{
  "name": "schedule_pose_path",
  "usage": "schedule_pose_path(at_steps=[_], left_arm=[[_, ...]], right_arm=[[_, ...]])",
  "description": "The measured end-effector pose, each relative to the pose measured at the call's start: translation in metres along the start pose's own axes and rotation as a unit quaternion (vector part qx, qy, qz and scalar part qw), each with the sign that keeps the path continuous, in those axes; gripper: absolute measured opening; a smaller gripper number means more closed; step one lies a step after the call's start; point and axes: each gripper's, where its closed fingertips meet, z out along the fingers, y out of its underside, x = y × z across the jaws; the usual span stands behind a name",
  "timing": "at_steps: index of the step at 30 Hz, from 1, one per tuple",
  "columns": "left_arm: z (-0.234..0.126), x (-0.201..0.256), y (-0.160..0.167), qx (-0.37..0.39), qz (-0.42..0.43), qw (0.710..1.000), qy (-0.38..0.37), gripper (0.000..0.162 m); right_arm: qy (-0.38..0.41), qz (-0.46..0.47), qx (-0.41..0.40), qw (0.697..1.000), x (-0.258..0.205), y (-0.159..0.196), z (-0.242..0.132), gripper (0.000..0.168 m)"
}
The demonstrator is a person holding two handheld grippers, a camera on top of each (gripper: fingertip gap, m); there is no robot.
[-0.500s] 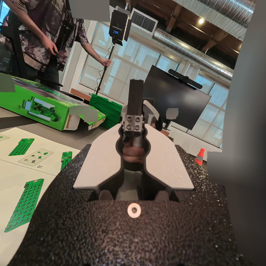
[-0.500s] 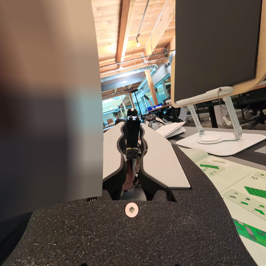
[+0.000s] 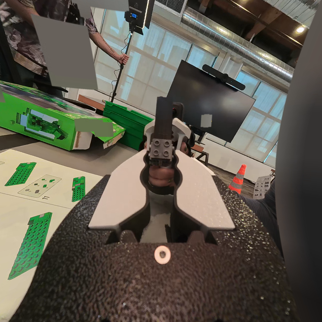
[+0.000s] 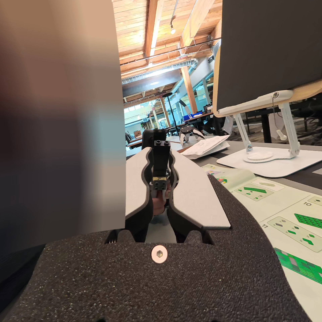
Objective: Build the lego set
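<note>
A small lego assembly is held in the air between my two grippers, which face each other. In the left wrist view, my left gripper [image 3: 160, 155] is shut on its grey 2x2 studded end [image 3: 161, 148]. A dark column [image 3: 163, 118] rises behind that end into the white fingers of my right gripper [image 3: 179, 129]. In the right wrist view, my right gripper [image 4: 160, 156] is shut on the black column [image 4: 161, 160]. The column has studs on top and a small dark 2x2 piece [image 4: 158, 185] at its lower end. A hand shows behind the fingers in both views.
The open instruction booklet [image 3: 26, 200] [image 4: 278, 200] lies on the grey table. A green lego box [image 3: 43, 122] and green bins [image 3: 125, 120] stand at the far left. A white stand [image 4: 270, 158] holding a dark screen and a paper bag [image 4: 205, 146] are at the right. A person grips a light stand [image 3: 122, 69]. My two grippers' fingertips are within a few centimetres of each other.
Both grippers keep their hold on the assembly. The background has shifted slightly, so the pair has tilted a little. Nothing was let go.
</note>
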Motion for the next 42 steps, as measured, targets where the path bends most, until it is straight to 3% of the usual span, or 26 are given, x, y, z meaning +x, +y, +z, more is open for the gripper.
schedule_pose_path(at_steps=[14,19,33,42], left_arm=[[0.001,0.004,0.001,-0.001,0.003,1.000,0.012,0.025],[-0.004,0.003,-0.010,0.043,-0.031,0.998,0.024,0.024],[-0.001,0.001,0.000,-0.005,0.007,1.000,0.002,0.024],[0.000,0.000,0.002,-0.004,-0.012,1.000,0.002,0.024]], right_arm=[[-0.012,-0.005,-0.007,1.000,-0.004,0.001,0.001,0.016],[-0.013,-0.012,0.006,1.000,-0.005,-0.001,0.001,0.016],[-0.006,-0.027,-0.017,0.999,-0.005,0.003,-0.001,0.016],[0.001,-0.031,-0.021,0.999,-0.001,0.005,-0.004,0.016]])
